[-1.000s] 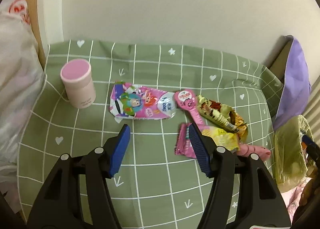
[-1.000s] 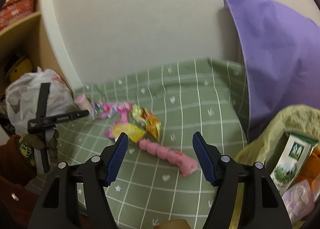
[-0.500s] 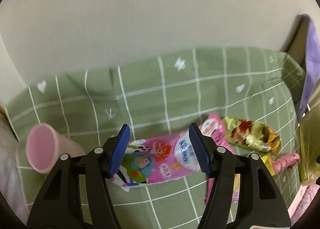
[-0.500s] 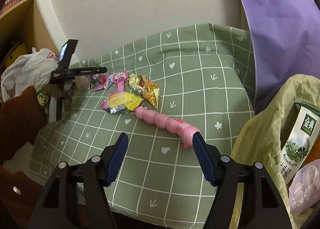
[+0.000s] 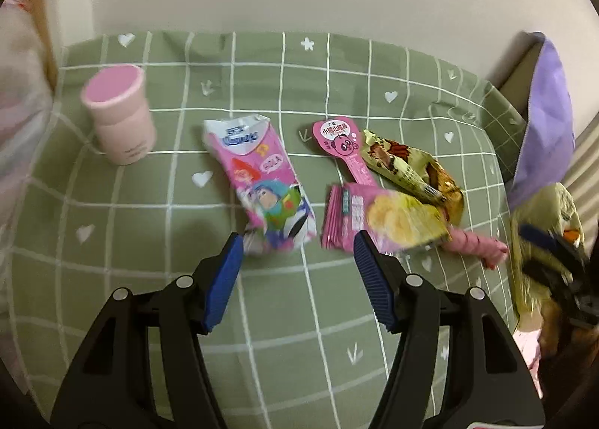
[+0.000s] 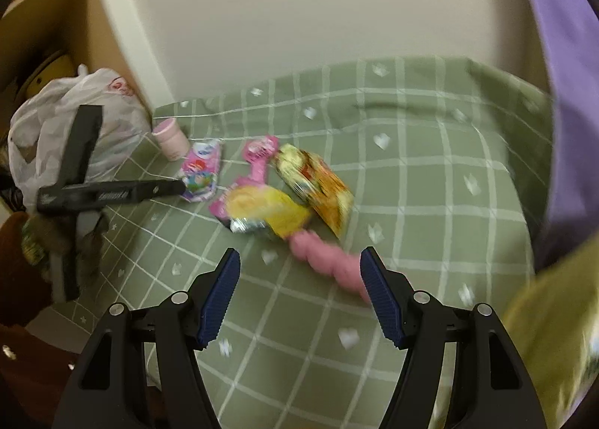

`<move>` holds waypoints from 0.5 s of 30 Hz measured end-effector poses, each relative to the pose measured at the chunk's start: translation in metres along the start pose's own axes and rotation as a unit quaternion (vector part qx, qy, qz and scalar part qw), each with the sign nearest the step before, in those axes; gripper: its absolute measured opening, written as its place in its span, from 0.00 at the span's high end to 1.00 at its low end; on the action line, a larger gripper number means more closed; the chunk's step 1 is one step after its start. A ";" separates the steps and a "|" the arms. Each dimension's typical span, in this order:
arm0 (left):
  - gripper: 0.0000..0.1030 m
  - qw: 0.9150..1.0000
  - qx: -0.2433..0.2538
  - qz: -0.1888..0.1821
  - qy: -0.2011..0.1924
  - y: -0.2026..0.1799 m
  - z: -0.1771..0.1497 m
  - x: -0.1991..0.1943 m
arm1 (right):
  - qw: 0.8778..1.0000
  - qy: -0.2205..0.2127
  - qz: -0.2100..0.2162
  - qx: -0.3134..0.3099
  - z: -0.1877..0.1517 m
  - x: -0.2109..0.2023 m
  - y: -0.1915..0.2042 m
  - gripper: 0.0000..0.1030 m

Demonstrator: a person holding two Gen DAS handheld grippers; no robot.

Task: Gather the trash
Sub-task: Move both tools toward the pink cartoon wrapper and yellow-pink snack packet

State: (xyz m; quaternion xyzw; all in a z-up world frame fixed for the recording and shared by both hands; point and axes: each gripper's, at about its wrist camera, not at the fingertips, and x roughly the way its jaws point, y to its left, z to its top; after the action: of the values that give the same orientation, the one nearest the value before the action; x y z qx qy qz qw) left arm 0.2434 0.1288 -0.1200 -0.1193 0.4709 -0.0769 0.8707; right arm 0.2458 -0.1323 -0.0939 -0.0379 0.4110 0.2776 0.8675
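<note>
1. Left wrist view: we see our left gripper (image 5: 297, 242) open, empty, near the pink cartoon wrapper (image 5: 262, 182) on the green checked bench (image 5: 149, 242); its lettering blurs.
2. Right gripper (image 6: 299, 260) gapes empty above the pink ridged piece (image 6: 325, 260).

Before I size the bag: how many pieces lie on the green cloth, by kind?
Snack wrappers: 3
Pink paddle-shaped label: 1
Pink beaded stick: 1
Pink cup: 1
Total: 6

"HOLA" on pink wrapper (image 5: 262, 182)
</note>
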 end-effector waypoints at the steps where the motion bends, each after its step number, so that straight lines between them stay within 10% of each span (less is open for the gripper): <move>1: 0.43 1.000 0.001 0.009 -0.006 0.000 -0.003 -0.008 | 1.000 0.001 0.006 -0.013 0.005 0.007 0.004 0.39; 15: 0.43 0.989 -0.100 0.088 -0.061 0.060 -0.029 -0.087 | 0.993 0.085 0.076 -0.015 0.032 0.107 0.028 0.41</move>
State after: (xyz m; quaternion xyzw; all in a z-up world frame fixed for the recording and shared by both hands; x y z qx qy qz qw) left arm 0.1729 0.2038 -0.0823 -0.1681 0.4309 0.0550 0.8849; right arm 0.3075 -0.0513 -0.1466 -0.0433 0.4804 0.3449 0.8052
